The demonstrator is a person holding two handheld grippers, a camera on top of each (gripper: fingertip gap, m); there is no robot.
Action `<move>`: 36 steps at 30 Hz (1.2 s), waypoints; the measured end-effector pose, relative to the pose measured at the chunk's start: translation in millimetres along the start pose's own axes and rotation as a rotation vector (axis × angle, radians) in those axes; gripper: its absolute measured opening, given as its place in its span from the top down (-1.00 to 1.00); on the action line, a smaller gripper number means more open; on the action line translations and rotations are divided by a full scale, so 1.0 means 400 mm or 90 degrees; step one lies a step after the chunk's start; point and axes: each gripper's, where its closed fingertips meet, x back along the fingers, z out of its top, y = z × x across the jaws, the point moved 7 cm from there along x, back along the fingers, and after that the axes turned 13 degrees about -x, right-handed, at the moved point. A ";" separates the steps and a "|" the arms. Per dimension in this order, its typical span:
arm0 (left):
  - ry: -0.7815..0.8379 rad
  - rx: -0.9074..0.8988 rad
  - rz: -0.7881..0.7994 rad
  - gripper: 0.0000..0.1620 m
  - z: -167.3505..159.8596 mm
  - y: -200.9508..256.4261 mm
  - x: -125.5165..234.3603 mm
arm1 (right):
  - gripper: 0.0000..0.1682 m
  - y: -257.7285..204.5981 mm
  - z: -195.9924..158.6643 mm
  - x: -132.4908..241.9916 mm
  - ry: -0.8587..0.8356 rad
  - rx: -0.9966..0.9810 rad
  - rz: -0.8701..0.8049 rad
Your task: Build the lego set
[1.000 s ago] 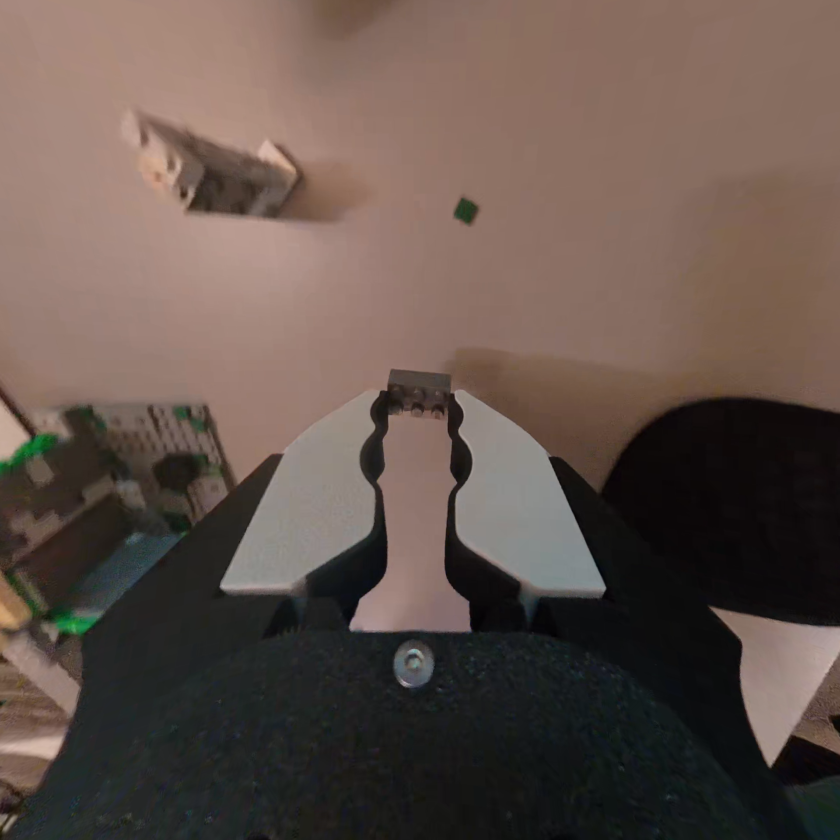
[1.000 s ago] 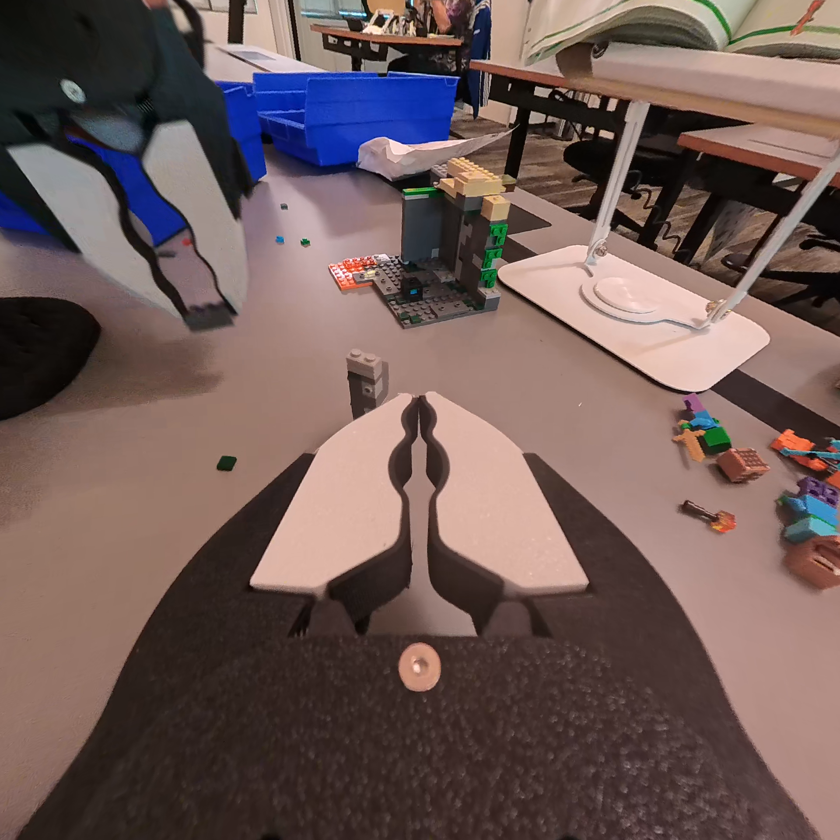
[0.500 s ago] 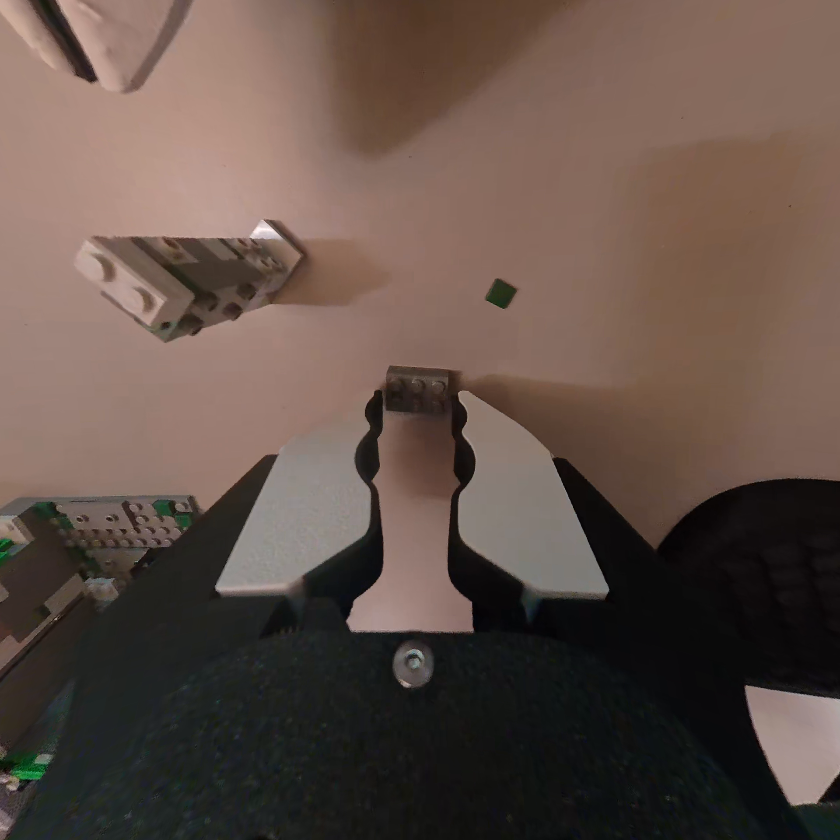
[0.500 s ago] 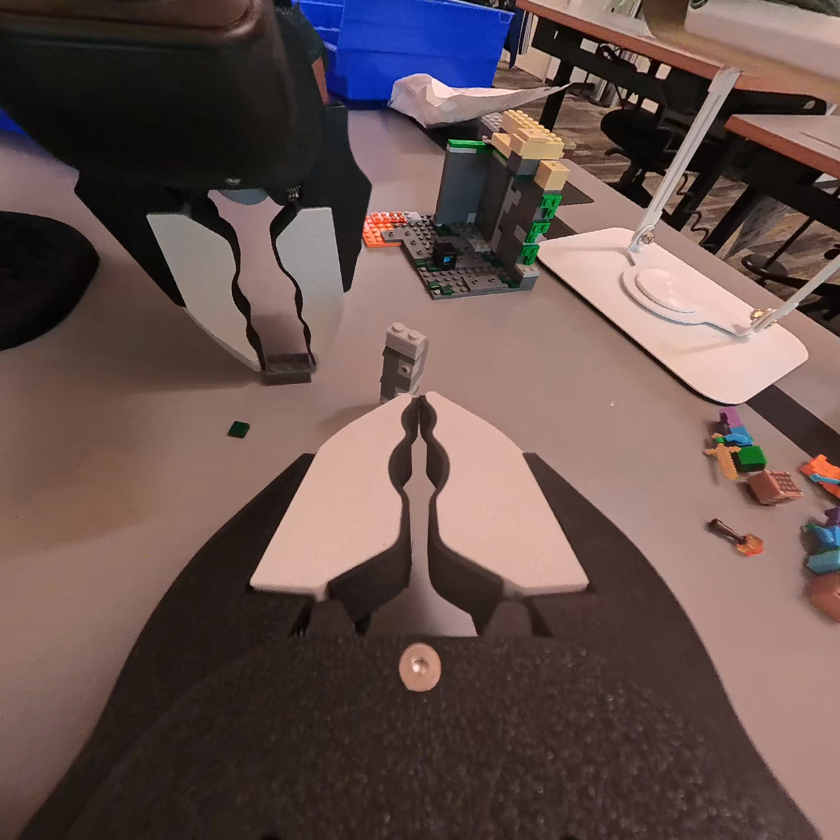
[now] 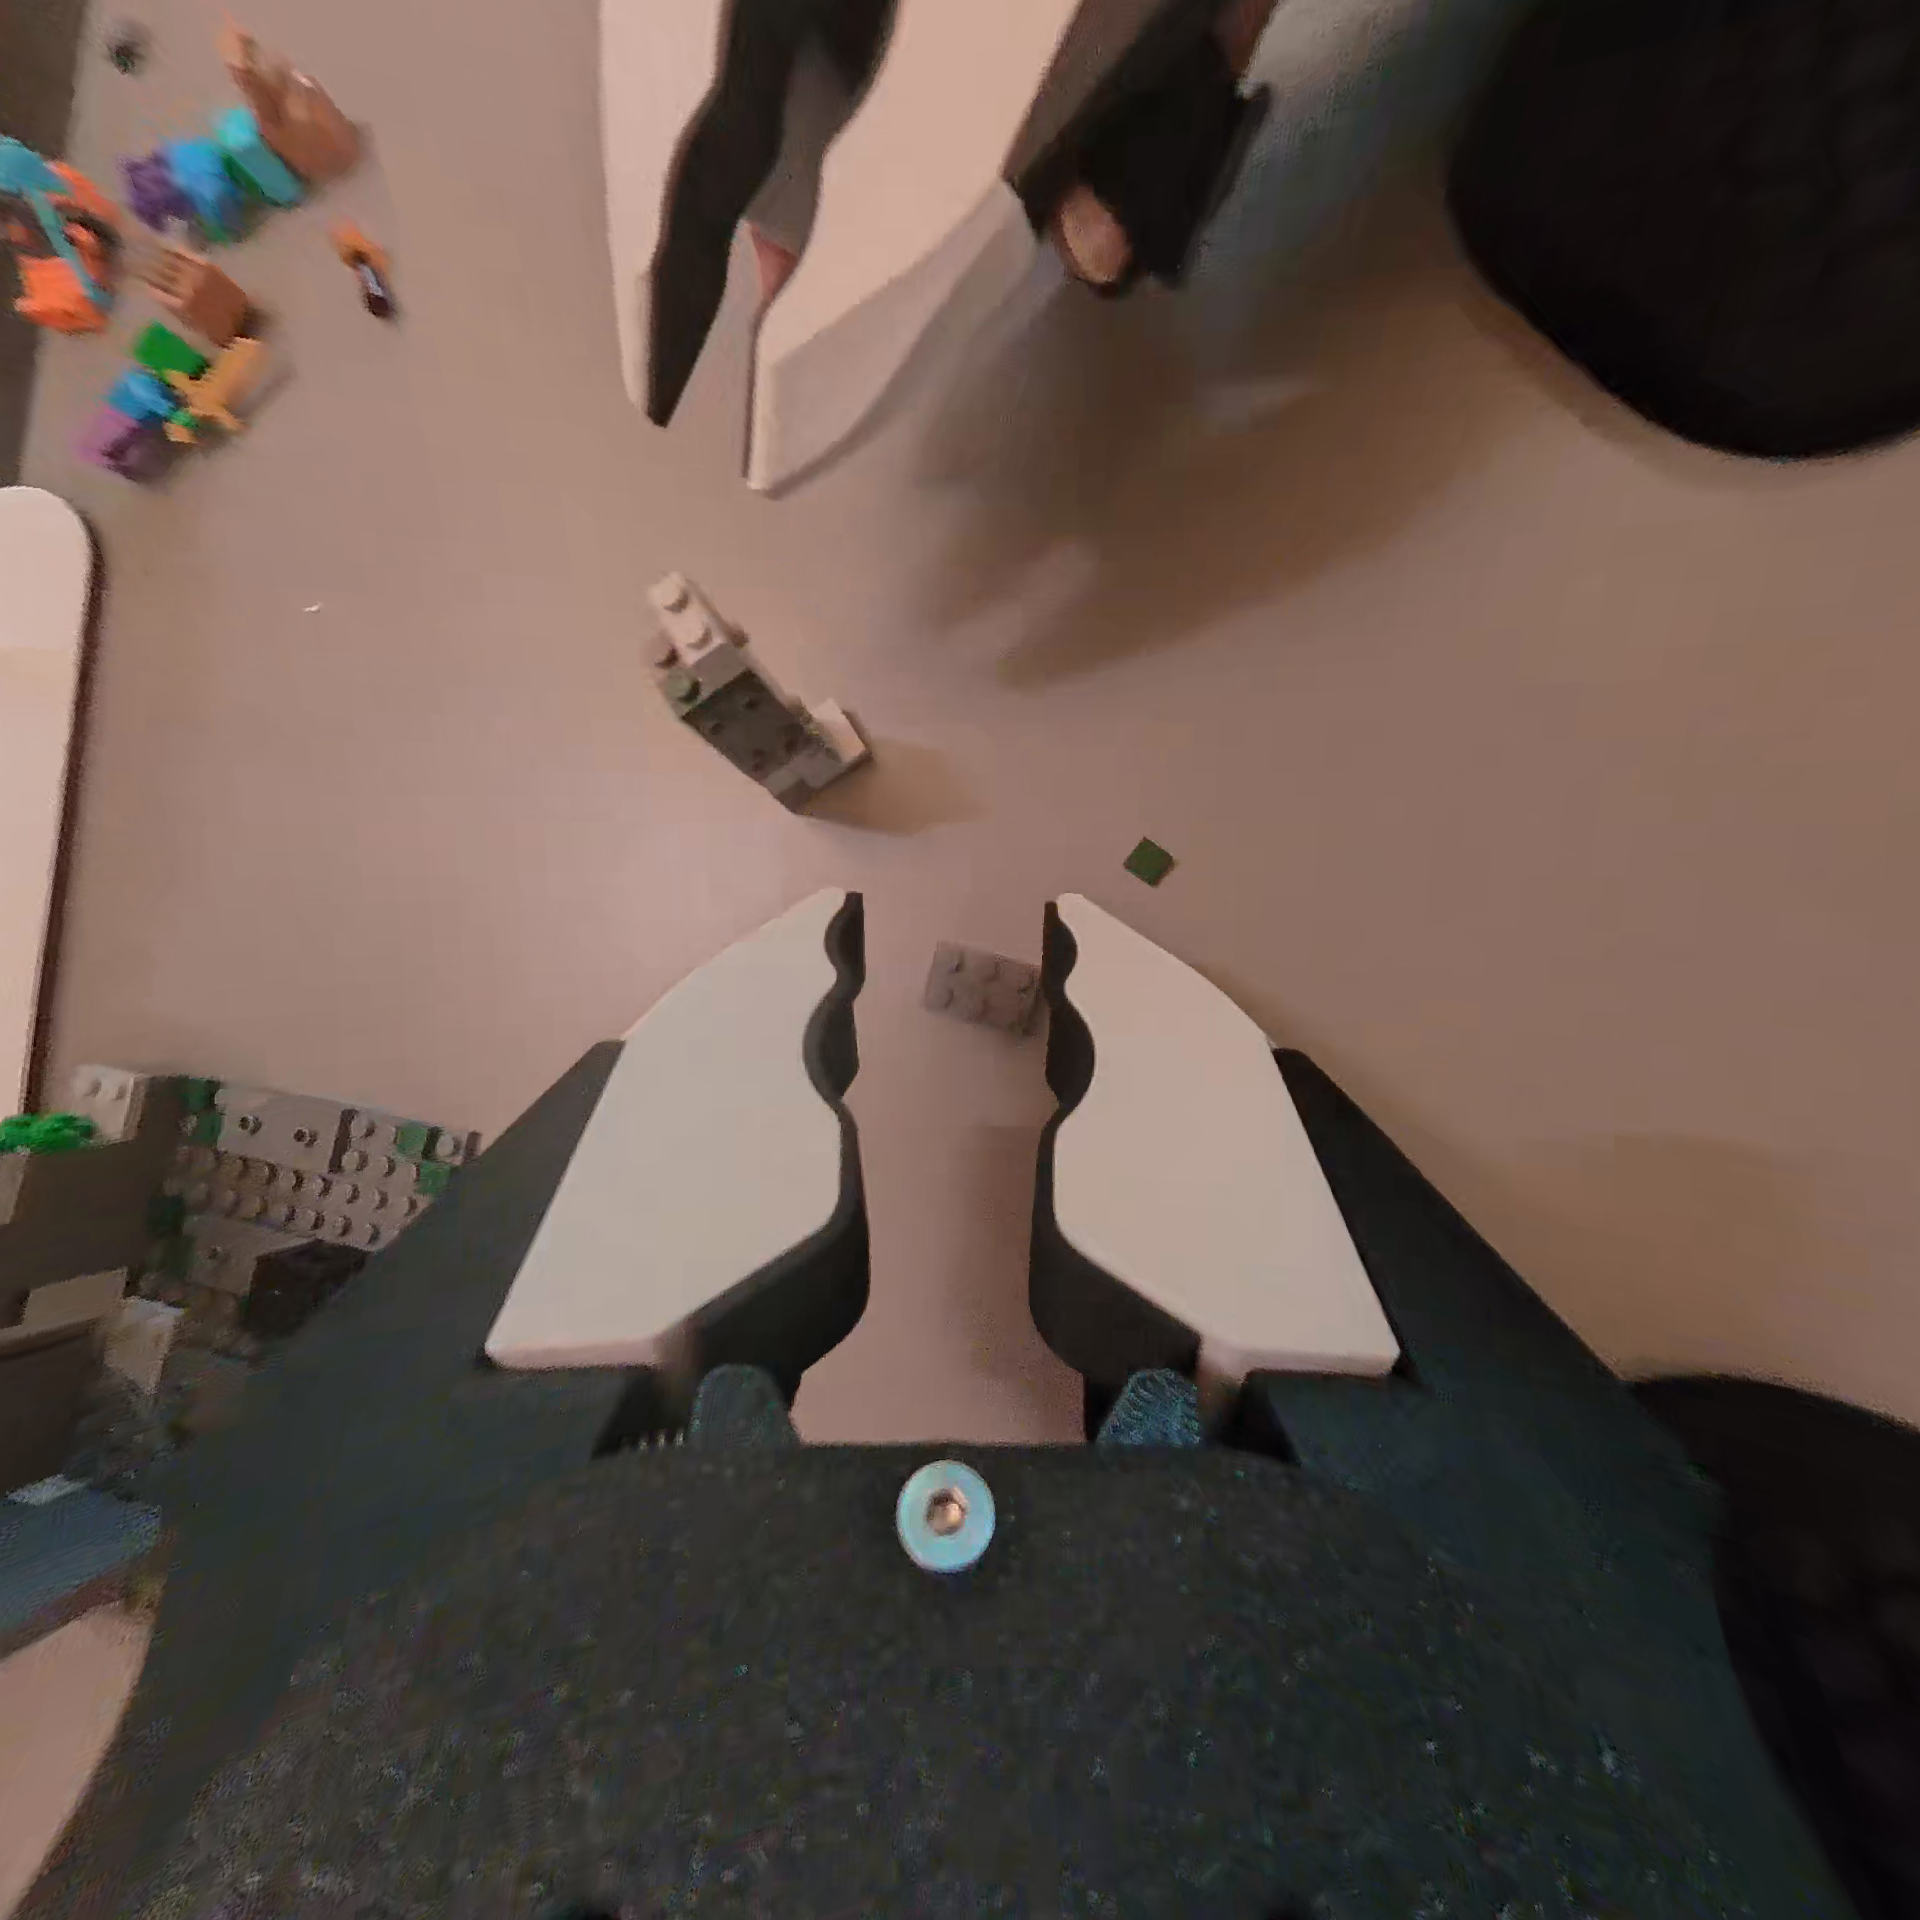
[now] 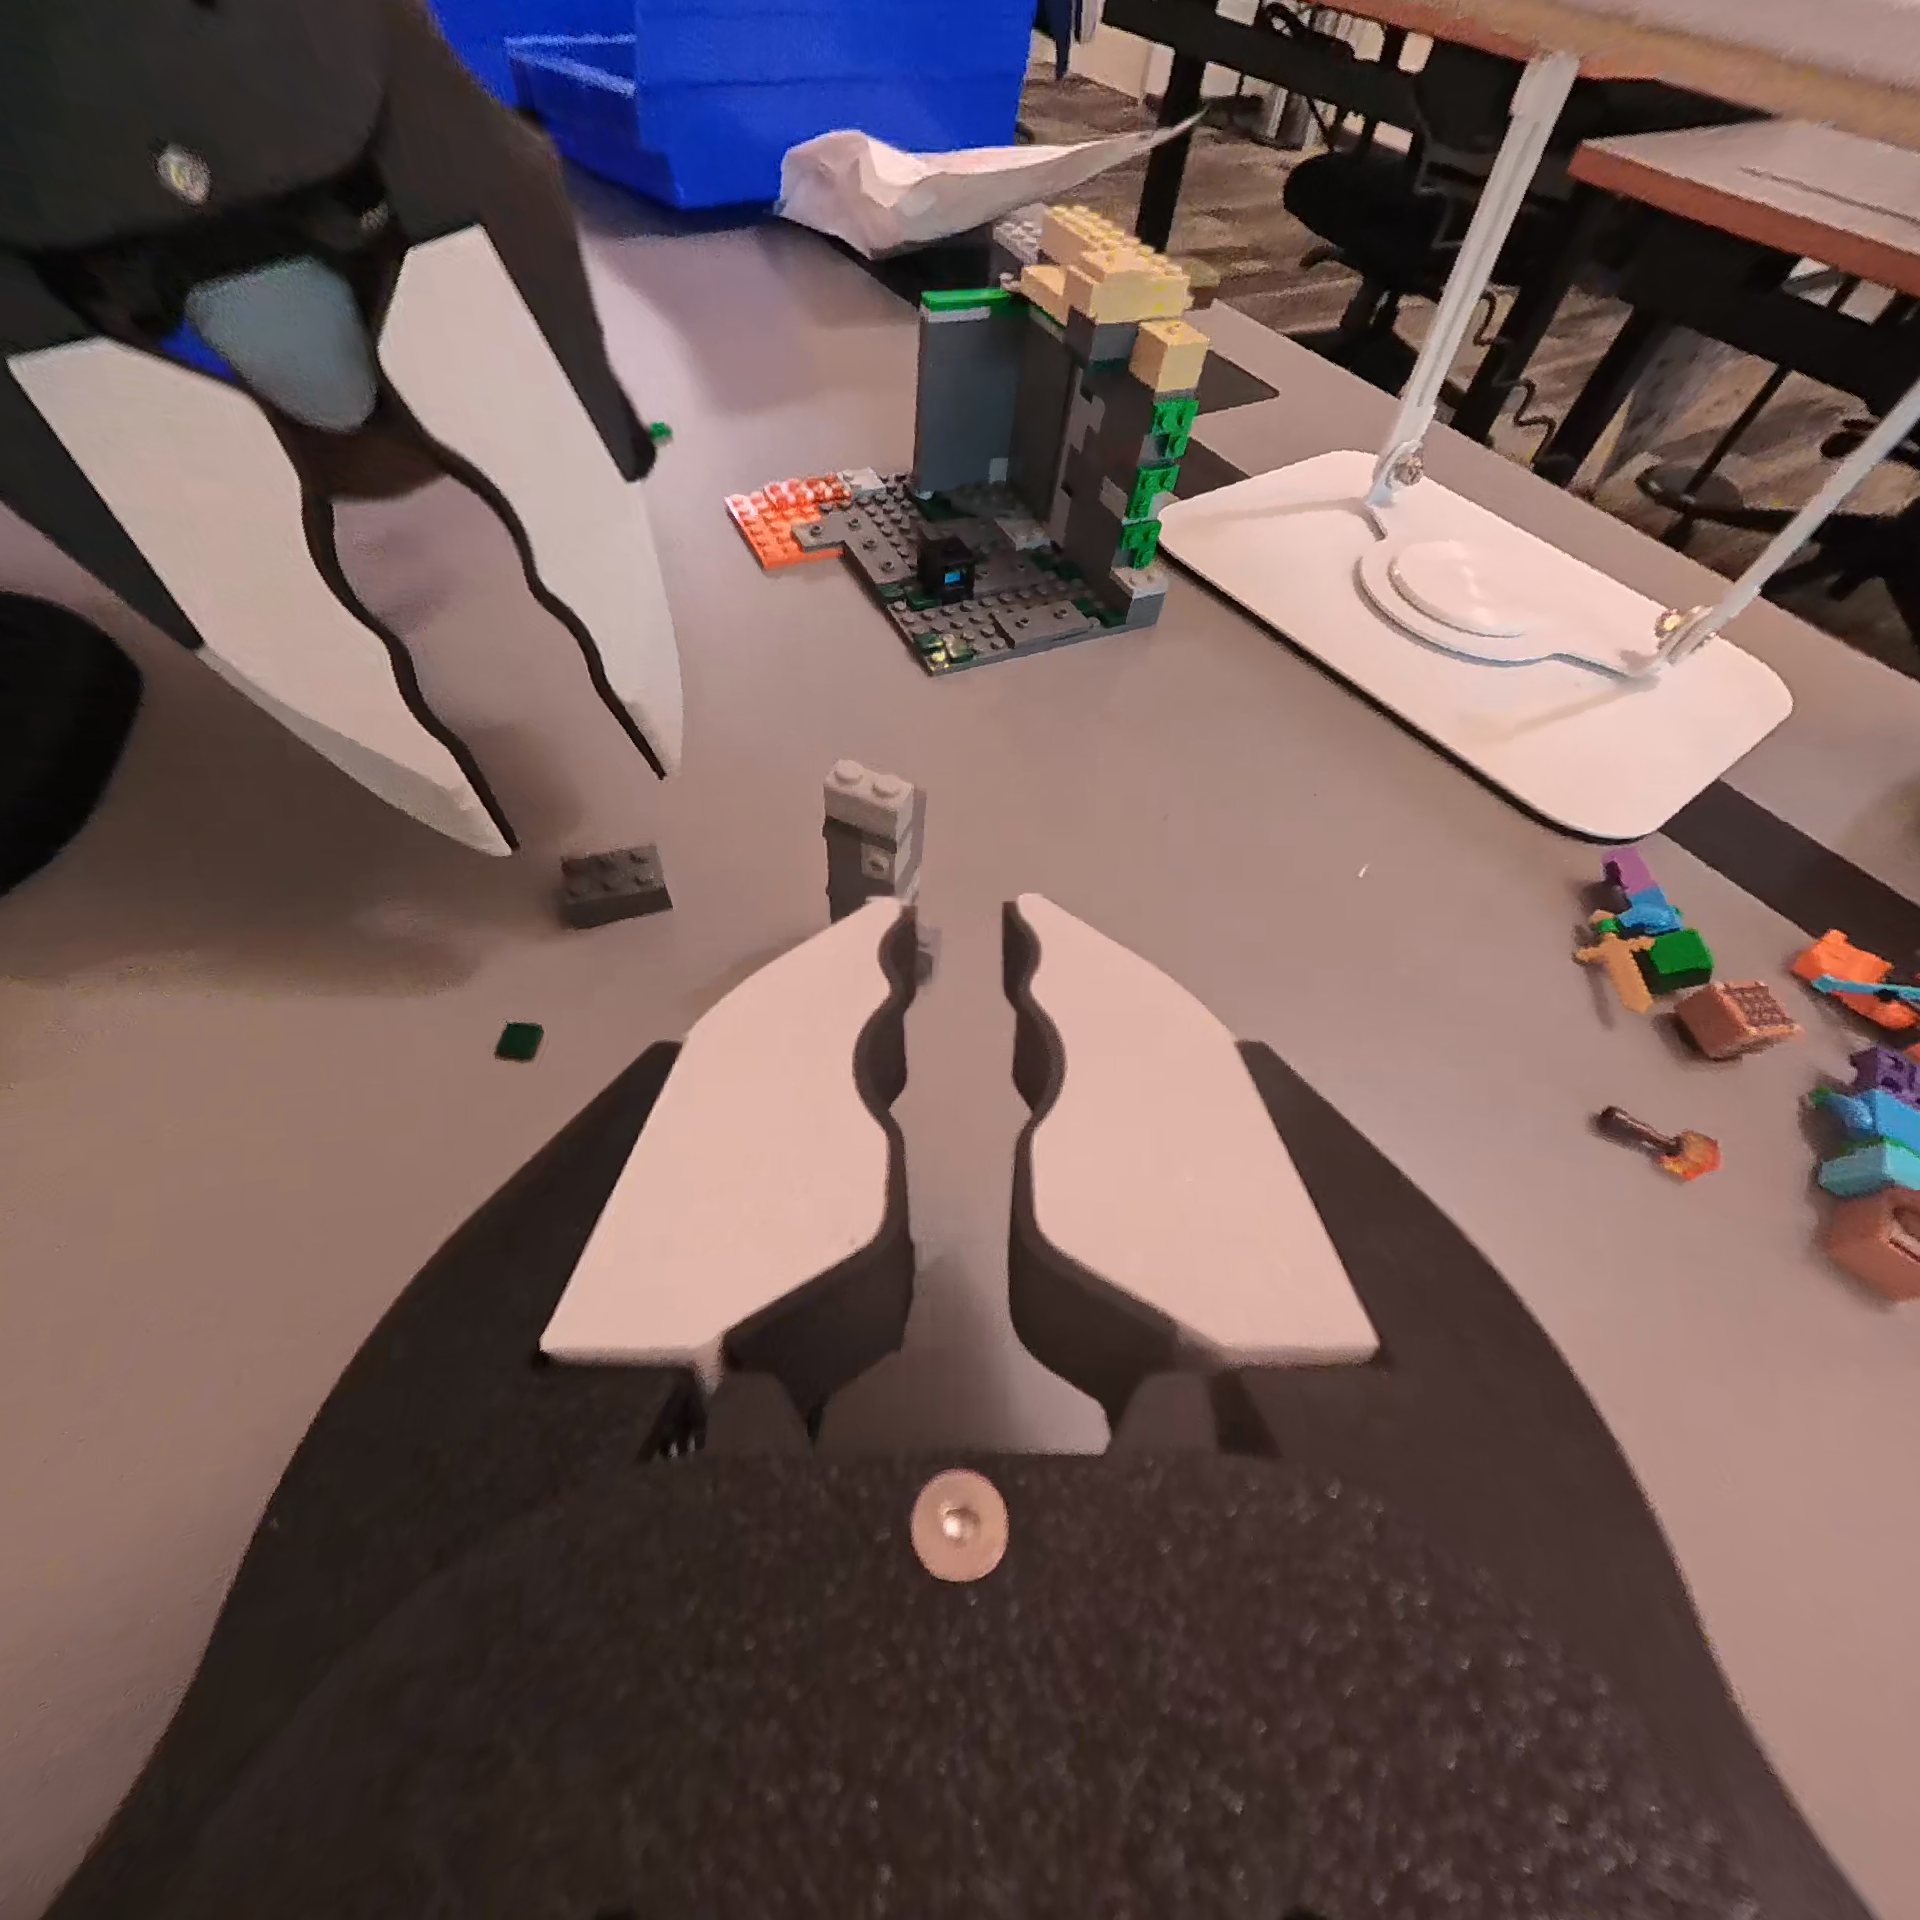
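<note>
Two grippers, left gripper (image 5: 951, 914) and right gripper (image 6: 956, 914), have fingers apart, empty. The dark grey brick (image 6: 613, 883) on the worktop (image 6: 1195, 831) looks light, rigid, slick: pinch its long sides.

L wrist cam looks straight down, close; R cam low, facing forward; both share grey brick stack (image 5: 750, 694) (upright)

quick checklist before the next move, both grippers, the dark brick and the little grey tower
1. Left gripper open, holding nothing: ok.
2. Dark grey brick lying studs-up on the table, free of the fingers: ok.
3. Right gripper open, lined up on the small grey tower: ok.
4. Tower upright: ok.
5. Tower base clear of the right fingertips: cannot tell, partly hidden.
6. Green tile clear of brick and tower: ok.
</note>
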 end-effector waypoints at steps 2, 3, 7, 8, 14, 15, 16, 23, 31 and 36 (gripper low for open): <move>0.036 0.025 0.026 0.61 -0.016 -0.004 0.002 | 0.70 -0.004 0.010 -0.005 -0.006 -0.020 -0.016; 0.054 0.039 0.042 0.61 -0.024 -0.008 0.003 | 0.64 -0.007 0.013 -0.010 -0.012 -0.027 -0.026; 0.135 0.094 0.108 0.64 -0.044 -0.028 0.005 | 0.37 -0.020 0.011 -0.048 -0.061 -0.075 -0.059; 0.151 0.104 0.122 0.65 -0.047 -0.033 0.004 | 0.32 -0.024 0.008 -0.062 -0.071 -0.094 -0.064; 0.182 0.113 0.169 0.63 -0.049 -0.033 0.003 | 0.24 -0.018 -0.004 -0.118 -0.067 -0.143 -0.135; 0.189 0.114 0.177 0.63 -0.047 -0.033 0.007 | 0.25 -0.017 -0.003 -0.117 -0.059 -0.144 -0.136; 0.196 0.114 0.185 0.63 -0.046 -0.033 0.011 | 0.28 -0.016 0.003 -0.113 -0.050 -0.134 -0.137; 0.202 0.131 0.205 0.66 -0.060 -0.041 0.016 | 0.33 -0.046 0.003 -0.108 -0.043 -0.074 -0.061; 0.194 0.127 0.204 0.68 -0.071 -0.040 0.011 | 0.34 -0.033 -0.019 -0.119 -0.082 -0.036 -0.070; 0.192 0.124 0.209 0.70 -0.076 -0.040 0.017 | 0.36 -0.023 -0.012 -0.067 -0.135 -0.011 -0.008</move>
